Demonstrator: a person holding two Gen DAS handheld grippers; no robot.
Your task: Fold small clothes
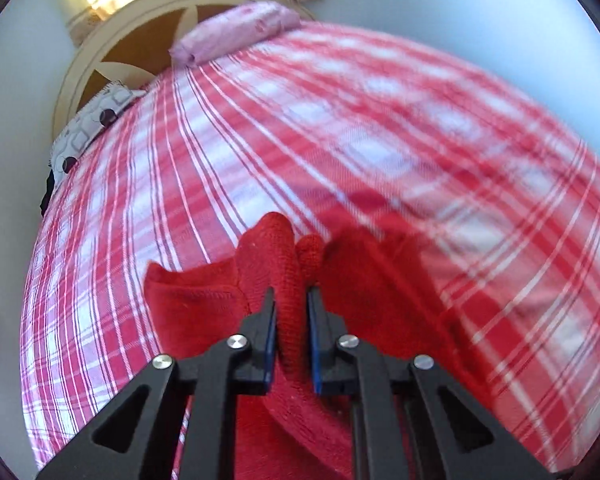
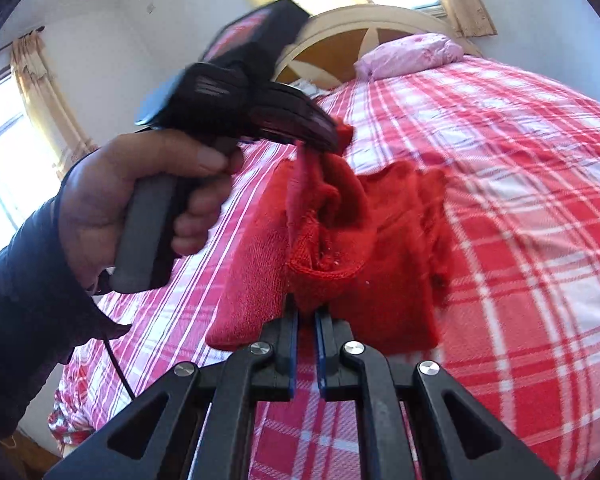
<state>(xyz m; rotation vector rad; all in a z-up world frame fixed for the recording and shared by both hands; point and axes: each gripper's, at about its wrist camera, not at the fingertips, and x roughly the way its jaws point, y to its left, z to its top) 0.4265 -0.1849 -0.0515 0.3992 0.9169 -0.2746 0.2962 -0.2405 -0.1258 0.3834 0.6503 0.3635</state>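
A small red knitted garment hangs lifted above the red-and-white checked bedspread. In the left wrist view my left gripper is shut on a bunched fold of this red garment, which fills the narrow gap between the blue pads. The right wrist view shows that left gripper, held by a hand, pinching the cloth's upper edge. My right gripper is shut on the garment's lower hem, the knitted edge pressed between its pads. The cloth droops between the two grips.
A pink pillow lies at the head of the bed by a curved cream headboard. A patterned white pillow sits at the bed's left edge. Curtained windows stand behind. A dark sleeve fills the lower left.
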